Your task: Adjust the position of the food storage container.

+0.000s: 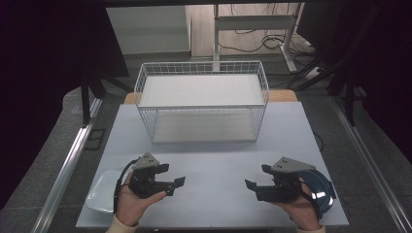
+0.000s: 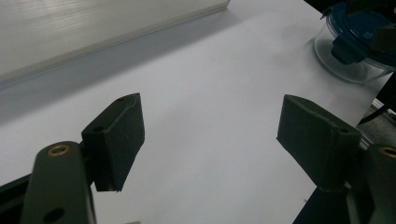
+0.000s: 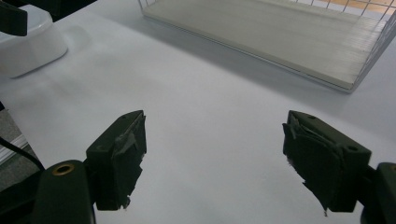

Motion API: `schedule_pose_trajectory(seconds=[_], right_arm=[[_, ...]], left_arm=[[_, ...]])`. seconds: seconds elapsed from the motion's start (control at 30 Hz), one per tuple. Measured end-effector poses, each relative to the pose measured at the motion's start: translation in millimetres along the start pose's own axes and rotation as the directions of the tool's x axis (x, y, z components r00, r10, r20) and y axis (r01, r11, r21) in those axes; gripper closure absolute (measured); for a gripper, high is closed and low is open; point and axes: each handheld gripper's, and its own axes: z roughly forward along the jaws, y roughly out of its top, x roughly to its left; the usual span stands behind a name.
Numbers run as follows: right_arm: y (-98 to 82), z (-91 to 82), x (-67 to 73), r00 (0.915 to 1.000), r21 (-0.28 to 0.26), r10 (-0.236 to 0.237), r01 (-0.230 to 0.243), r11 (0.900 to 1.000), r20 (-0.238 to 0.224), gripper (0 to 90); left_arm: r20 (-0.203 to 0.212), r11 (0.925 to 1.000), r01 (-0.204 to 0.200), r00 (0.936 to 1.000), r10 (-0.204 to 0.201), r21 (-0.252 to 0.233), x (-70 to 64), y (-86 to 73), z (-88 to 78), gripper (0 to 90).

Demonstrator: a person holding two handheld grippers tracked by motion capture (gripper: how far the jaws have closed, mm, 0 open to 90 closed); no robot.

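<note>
Just beside right hand-held gripper [image 1: 256,186], blue-lidded container [image 1: 320,187], jaws wide, empty.

A wire basket [image 1: 201,99] stands at the table's [image 1: 214,160] back — dish [image 1: 99,194] front-left, lidded bowl [image 1: 323,187] front-right.

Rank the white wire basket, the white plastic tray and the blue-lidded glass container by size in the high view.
1. White wire basket, clearly largest.
2. White plastic tray and blue-lidded glass container: they look alike, and a hand partly hides each, so no ranking.
</note>
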Motion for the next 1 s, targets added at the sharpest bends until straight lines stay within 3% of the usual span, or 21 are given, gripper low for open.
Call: schedule_pose_trajectory(seconds=[0.47,0.73,1.0], right_arm=[[3.6,4.4,-4.0,0.9999,0.034,0.015,-0.016,0.999,0.005,22.2],[5.0,8.8,-8.5,0.9996,0.057,0.028,-0.029,0.998,0.009,26.0],[6.4,0.2,-6.9,0.9992,0.06,0.032,-0.033,0.998,0.023,31.0]], left_arm=[[0.007,0.9996,0.02,0.9998,-0.02,0.022,1.7,-6.0,4.0,22.1],[0.018,0.9993,0.036,0.9992,-0.036,0.005,6.0,-1.6,0.0,22.0],[0.024,0.9991,0.039,0.9989,-0.04,0.019,4.7,-0.7,0.3,21.6]])
